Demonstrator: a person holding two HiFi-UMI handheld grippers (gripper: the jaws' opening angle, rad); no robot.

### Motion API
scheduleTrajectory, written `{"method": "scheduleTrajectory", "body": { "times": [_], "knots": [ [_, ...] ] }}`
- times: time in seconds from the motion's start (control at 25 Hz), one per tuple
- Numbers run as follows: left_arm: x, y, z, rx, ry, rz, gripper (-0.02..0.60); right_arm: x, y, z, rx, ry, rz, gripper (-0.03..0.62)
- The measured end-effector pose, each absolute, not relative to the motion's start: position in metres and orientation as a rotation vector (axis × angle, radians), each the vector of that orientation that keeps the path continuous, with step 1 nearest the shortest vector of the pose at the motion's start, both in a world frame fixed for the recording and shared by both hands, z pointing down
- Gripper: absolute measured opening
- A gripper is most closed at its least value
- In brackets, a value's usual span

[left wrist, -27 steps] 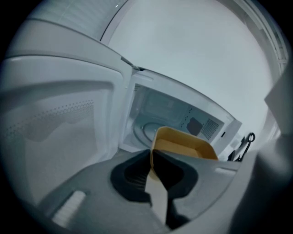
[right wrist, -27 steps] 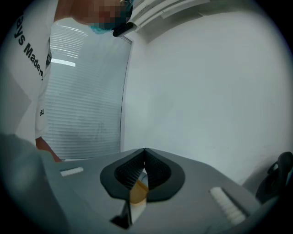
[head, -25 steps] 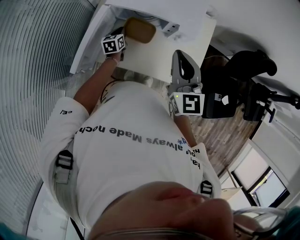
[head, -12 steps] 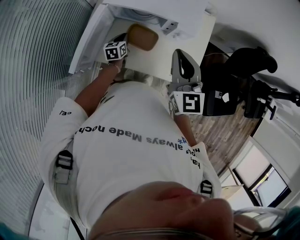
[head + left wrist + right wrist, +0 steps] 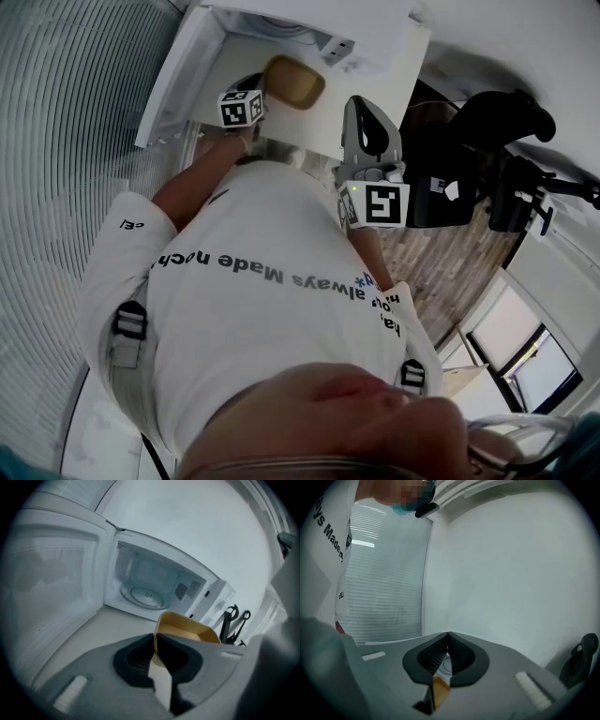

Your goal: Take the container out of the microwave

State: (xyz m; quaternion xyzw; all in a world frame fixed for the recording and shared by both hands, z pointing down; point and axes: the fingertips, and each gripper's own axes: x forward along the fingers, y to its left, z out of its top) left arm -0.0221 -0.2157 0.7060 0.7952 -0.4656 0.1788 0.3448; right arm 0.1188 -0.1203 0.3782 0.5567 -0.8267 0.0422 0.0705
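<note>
Container (image 5: 187,630) in closed left tongs (image 5: 155,638)

The head view looked steeply down over the person's shirt (image 5: 262,272) onto the microwave (image 5: 300,19), well below. The left gripper view sat close behind the left gripper (image 5: 155,639), facing that same microwave's open cavity. The right gripper view faced a pale wall (image 5: 511,564), apparently turned away from it.
</note>
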Motion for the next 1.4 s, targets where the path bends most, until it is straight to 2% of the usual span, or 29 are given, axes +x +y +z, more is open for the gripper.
{"method": "scheduleTrajectory", "body": {
  "times": [0.72,1.4],
  "knots": [
    [0.033,-0.19,0.735,2.038,-1.181,0.523,0.023,0.128,-0.112,0.383,1.721,-2.463,0.162,0.002],
    [0.047,-0.175,0.761,2.009,-1.151,0.562,0.028,0.135,-0.103,0.392,1.693,-2.431,0.154,0.002]
  ]
}}
